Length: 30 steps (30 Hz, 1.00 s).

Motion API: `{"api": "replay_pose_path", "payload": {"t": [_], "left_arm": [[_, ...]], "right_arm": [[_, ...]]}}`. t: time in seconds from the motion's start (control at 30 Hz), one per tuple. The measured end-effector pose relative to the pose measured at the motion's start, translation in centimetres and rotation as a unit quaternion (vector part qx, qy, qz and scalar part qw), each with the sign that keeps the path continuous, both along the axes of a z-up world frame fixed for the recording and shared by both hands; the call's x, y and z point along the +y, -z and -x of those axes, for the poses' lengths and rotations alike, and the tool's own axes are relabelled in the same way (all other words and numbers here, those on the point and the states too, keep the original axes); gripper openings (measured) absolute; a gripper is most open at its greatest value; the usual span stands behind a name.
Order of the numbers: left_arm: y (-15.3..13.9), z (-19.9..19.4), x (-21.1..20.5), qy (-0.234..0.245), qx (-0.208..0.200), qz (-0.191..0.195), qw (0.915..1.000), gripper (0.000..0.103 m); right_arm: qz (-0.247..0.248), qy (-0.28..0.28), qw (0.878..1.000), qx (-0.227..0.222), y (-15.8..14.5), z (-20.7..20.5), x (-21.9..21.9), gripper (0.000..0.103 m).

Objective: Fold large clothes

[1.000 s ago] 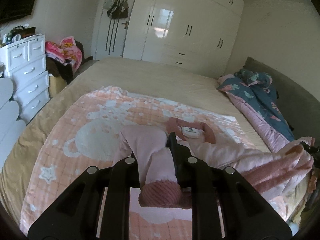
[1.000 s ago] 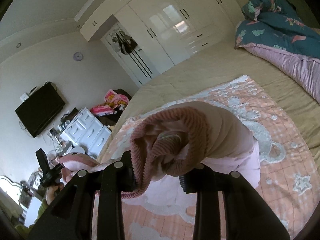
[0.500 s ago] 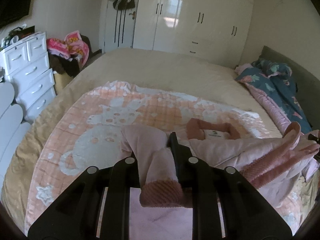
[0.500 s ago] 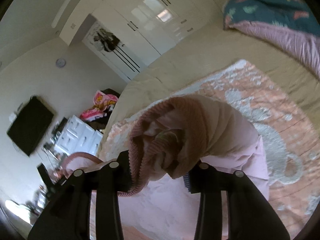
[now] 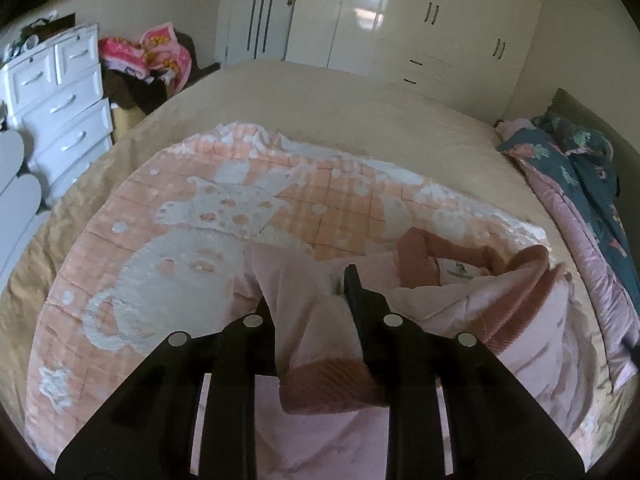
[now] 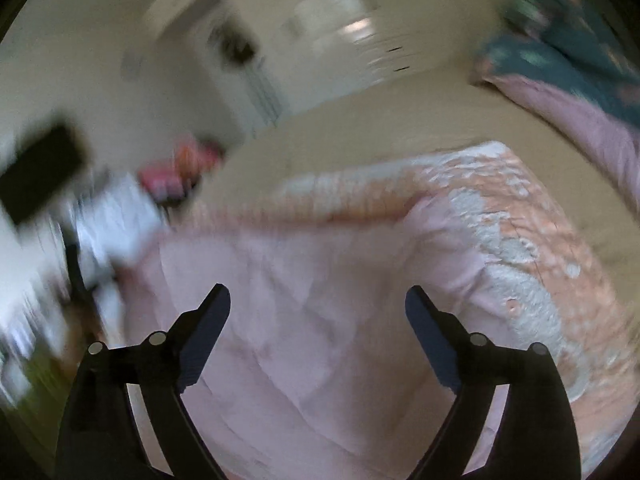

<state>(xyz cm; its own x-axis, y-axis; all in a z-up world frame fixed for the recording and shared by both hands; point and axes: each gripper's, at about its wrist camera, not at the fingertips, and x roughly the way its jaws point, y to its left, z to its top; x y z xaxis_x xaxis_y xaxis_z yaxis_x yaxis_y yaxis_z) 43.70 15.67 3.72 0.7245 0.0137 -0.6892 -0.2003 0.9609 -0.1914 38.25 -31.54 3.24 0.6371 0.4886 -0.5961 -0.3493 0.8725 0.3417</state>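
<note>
Left claw (image 5: 310, 300) clamped on ribbed sleeve cuff (image 5: 332, 386) of soft pink fleece sweater (image 5: 452, 300); right claw (image 6: 318, 300) spread, empty.
Light, floppy, prone to bunching; best pinched at cuffs or hem below claws.

The picture is blurry. The right gripper (image 6: 318, 300) has its two black jaws spread wide apart, with nothing between them. Under the jaws lies a soft pink garment (image 6: 304, 312), spread out with many wrinkles. It rests on an orange and white blanket (image 6: 532, 240) that covers part of a tan bed (image 6: 360, 128). At the far right corner of the bed sits a bunched-up quilt (image 6: 568, 72), dark teal on top and pale purple below. Behind the bed stands a white wardrobe (image 6: 344, 28). On the left wall hangs a dark TV (image 6: 40, 172). Near it is a smeared heap of bright pink clothes (image 6: 180, 168).
</note>
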Motion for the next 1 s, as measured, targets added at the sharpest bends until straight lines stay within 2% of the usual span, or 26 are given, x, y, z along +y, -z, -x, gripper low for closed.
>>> {"api": "replay_pose_path", "payload": {"t": [0.03, 0.1, 0.17, 0.23, 0.27, 0.33, 0.37, 0.47, 0.5, 0.6, 0.8, 0.9, 1.0], "left_arm": [[0.0, -0.6, 0.0, -0.002, 0.003, 0.006, 1.0000, 0.017], [-0.1, -1.7, 0.0, -0.007, 0.011, 0.016, 0.9998, 0.017], [0.0, -2.4, 0.1, -0.011, 0.017, 0.025, 0.9995, 0.020], [0.0, -3.1, 0.1, -0.008, 0.027, 0.038, 0.9989, 0.027], [0.0, -3.3, 0.2, -0.005, 0.030, 0.048, 0.9984, 0.033], [-0.4, -3.2, 0.5, 0.010, 0.014, 0.082, 0.9965, 0.078], [-0.9, -2.8, 0.6, 0.013, -0.002, 0.078, 0.9968, 0.083], [-2.5, -1.5, -0.2, 0.016, -0.026, 0.003, 0.9995, 0.085], [-2.6, -1.1, -0.2, 0.020, -0.028, -0.006, 0.9994, 0.085], [-1.9, 0.5, 0.0, 0.020, -0.023, -0.025, 0.9992, 0.089], [2.8, 4.5, 0.0, 0.015, 0.022, -0.063, 0.9977, 0.090], [4.2, 5.8, 0.8, 0.007, 0.038, -0.055, 0.9977, 0.091], [4.5, 6.6, 1.2, 0.001, 0.042, -0.053, 0.9977, 0.091]], "right_arm": [[0.046, -0.024, 0.999, -0.006, 1.0, 0.4, 2.4, 0.089], [0.082, -0.054, 0.995, -0.007, 2.7, 0.7, 5.4, 0.089], [0.096, -0.070, 0.993, -0.008, 4.1, 0.3, 8.7, 0.089], [0.101, -0.070, 0.992, 0.016, 5.5, -0.9, 11.3, 0.089], [0.122, -0.056, 0.991, 0.031, 6.5, -1.8, 12.7, 0.089], [0.131, -0.036, 0.990, 0.039, 7.5, -3.1, 14.1, 0.092], [0.135, -0.021, 0.990, 0.040, 7.9, -3.9, 14.7, 0.093], [0.155, 0.000, 0.986, 0.057, 9.0, -5.8, 16.0, 0.095], [0.162, 0.006, 0.985, 0.063, 9.3, -6.5, 16.4, 0.096], [0.171, 0.025, 0.981, 0.085, 10.2, -8.2, 17.0, 0.097], [0.174, 0.042, 0.978, 0.107, 11.5, -10.0, 16.8, 0.099], [0.158, 0.039, 0.981, 0.108, 10.5, -9.7, 16.2, 0.099], [0.123, 0.027, 0.988, 0.089, 8.9, -8.7, 14.3, 0.098]]}}
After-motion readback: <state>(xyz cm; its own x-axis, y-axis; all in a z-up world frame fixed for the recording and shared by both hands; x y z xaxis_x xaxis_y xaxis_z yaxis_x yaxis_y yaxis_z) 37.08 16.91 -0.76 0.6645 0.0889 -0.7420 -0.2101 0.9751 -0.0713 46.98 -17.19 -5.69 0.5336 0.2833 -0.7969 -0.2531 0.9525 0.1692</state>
